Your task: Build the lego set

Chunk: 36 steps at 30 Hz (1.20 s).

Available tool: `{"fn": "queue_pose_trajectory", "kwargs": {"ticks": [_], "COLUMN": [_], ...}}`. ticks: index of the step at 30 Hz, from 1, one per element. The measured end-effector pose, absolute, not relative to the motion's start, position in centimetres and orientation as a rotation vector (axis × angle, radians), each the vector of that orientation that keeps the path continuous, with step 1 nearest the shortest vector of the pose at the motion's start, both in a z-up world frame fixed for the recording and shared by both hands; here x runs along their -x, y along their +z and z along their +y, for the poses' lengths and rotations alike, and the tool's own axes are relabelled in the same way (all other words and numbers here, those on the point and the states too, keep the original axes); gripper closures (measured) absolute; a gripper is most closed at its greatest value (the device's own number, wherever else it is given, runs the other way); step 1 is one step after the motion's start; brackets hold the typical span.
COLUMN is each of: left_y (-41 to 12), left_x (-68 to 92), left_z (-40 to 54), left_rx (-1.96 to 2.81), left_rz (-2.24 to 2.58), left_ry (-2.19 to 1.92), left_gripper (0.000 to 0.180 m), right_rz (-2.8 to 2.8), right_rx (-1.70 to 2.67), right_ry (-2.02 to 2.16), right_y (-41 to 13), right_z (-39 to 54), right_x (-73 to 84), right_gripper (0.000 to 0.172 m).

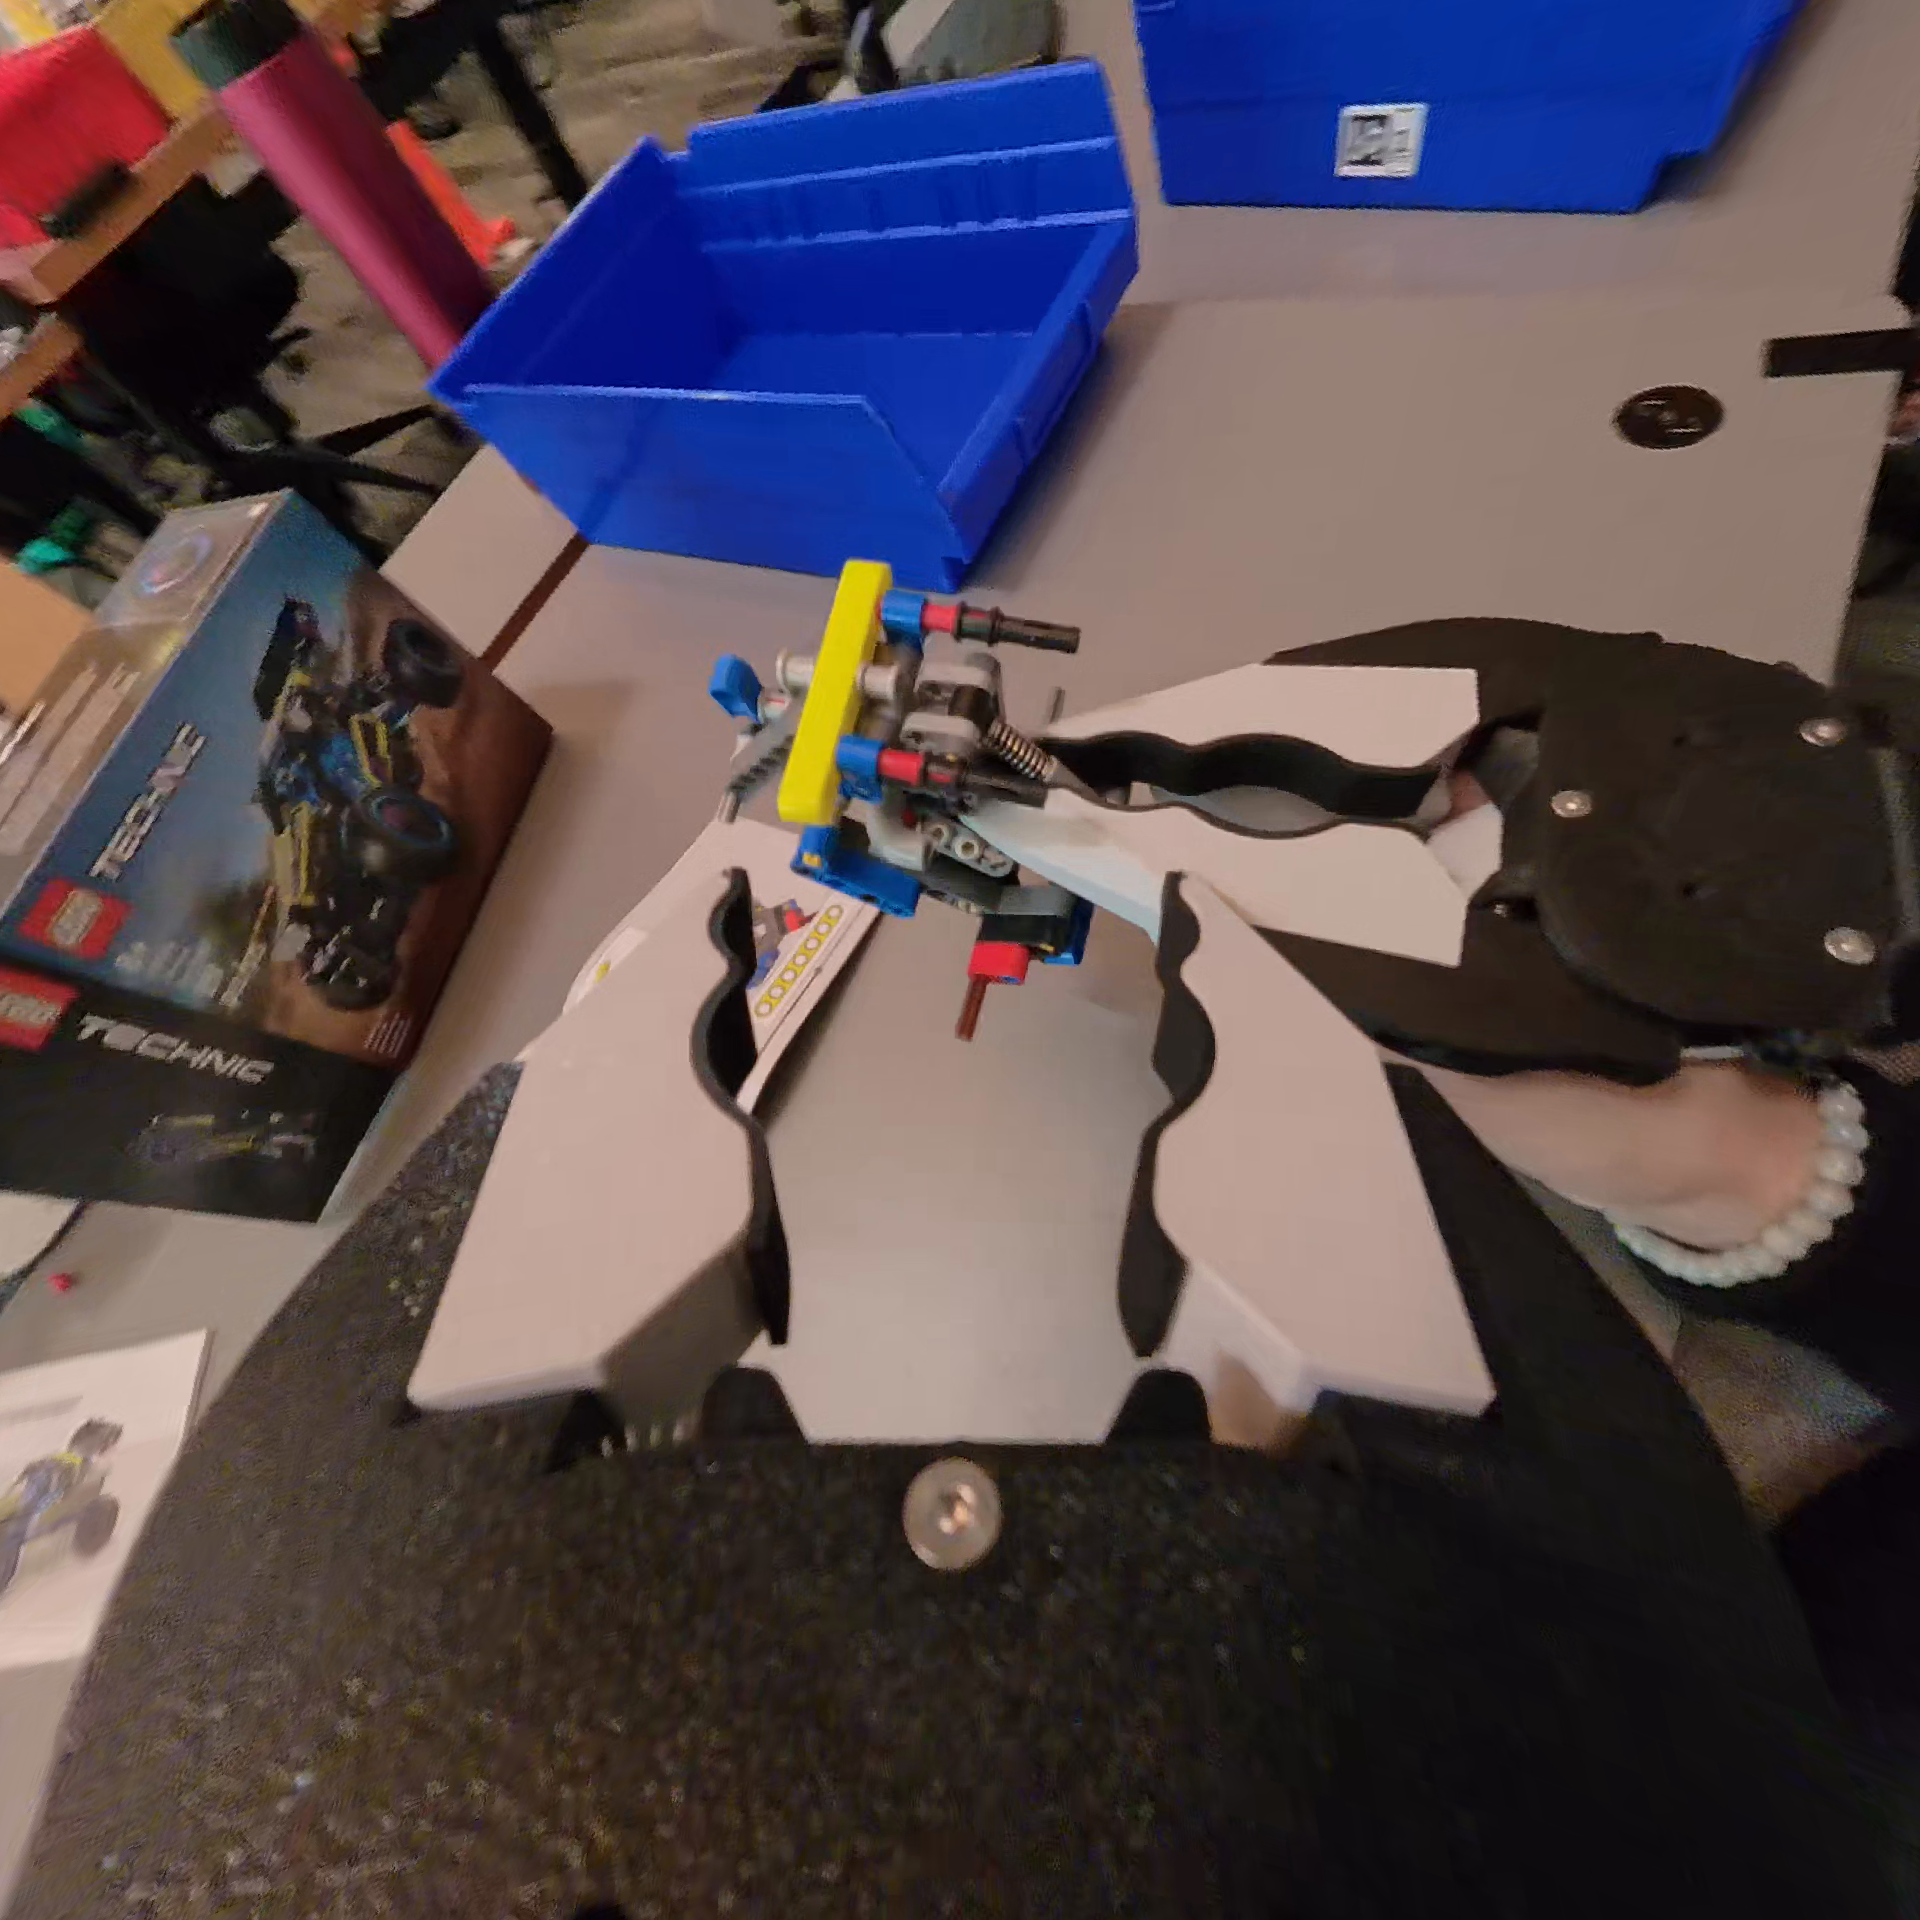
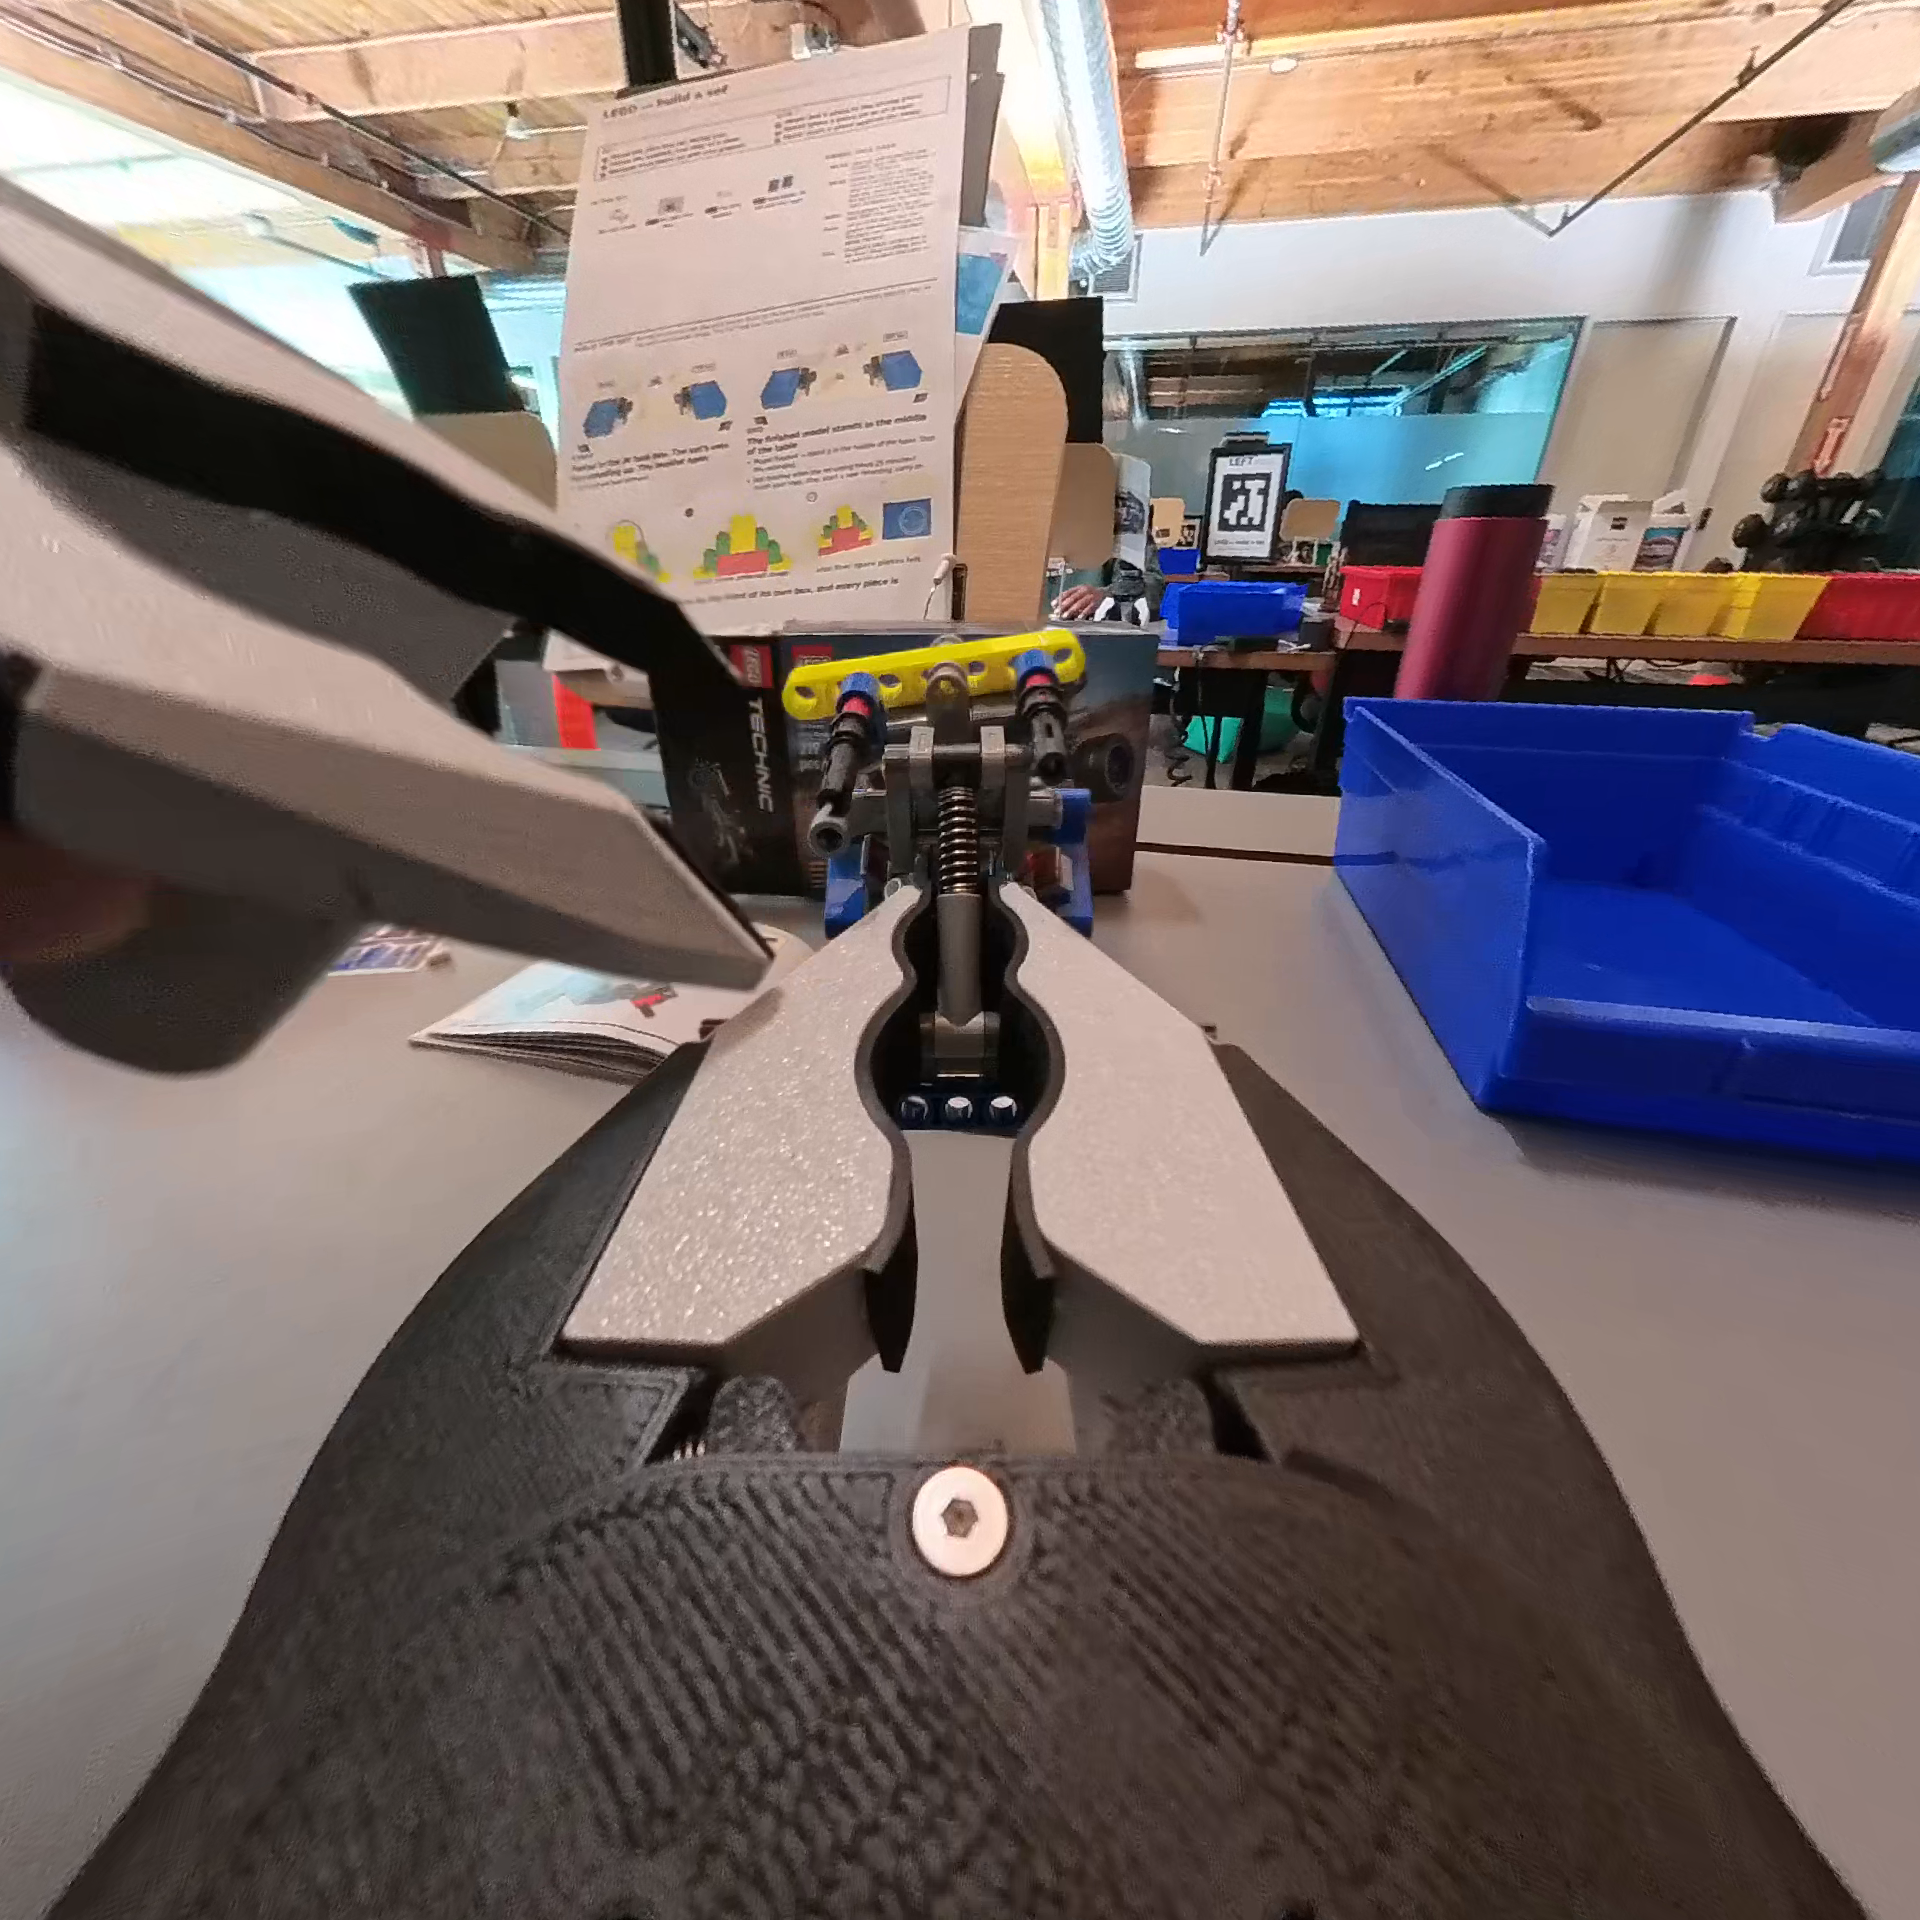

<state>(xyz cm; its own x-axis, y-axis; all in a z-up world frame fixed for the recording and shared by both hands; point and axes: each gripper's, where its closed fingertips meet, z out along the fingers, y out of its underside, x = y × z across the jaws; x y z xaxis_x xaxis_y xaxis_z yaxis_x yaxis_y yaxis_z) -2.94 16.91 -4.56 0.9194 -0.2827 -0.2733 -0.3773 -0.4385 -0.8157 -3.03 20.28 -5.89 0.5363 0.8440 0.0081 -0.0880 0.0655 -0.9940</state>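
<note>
A small brick assembly [image 1: 894, 748] with a yellow holed beam [image 1: 831, 696], blue and red pins and a grey spring strut hangs above the grey table [image 1: 1351, 468]. My right gripper [image 1: 1049, 764] comes in from the right and is shut on the strut. In the right wrist view its fingertips [image 2: 873, 935] press on the dark strut shaft [image 2: 954, 945] just below the spring, with the assembly [image 2: 935, 748] upright beyond them. My left gripper [image 1: 951, 894] is wide open and empty, just below and in front of the assembly. It also shows in the right wrist view [image 2: 732, 821], at the upper left.
An open blue bin [image 1: 831, 343] stands behind the assembly and shows on the right in the right wrist view [image 2: 1621, 935]. A second blue bin [image 1: 1455, 104] is farther back. A toy set box [image 1: 239, 831] stands left. An instruction booklet [image 1: 790, 966] lies under the left fingers. Some 4 centimeters of space lies between my two pairs of fingers.
</note>
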Motion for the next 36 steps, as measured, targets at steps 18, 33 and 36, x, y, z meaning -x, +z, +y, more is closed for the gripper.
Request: {"fn": "queue_pose_trajectory", "kwargs": {"ticks": [18,33,36], "left_y": [-4.0,-0.8,-0.4], "left_x": [1.9,4.2,5.8], "left_z": [16.9,17.1,17.0], "left_rx": [2.003,1.820,1.824], "left_rz": [0.430,0.404,0.421], "left_ry": [0.112,0.121,0.135], "left_gripper": [0.111,0.137,0.150], "right_rz": [-0.759,-0.745,-0.754], "right_rx": [1.321,1.296,1.281], "right_ry": [0.809,0.898,0.916], "right_y": [-6.2,-5.7,-5.6], "right_z": [20.1,19.6,19.4], "right_x": [3.4,3.5,3.6], "right_gripper": [0.168,0.167,0.167]}}
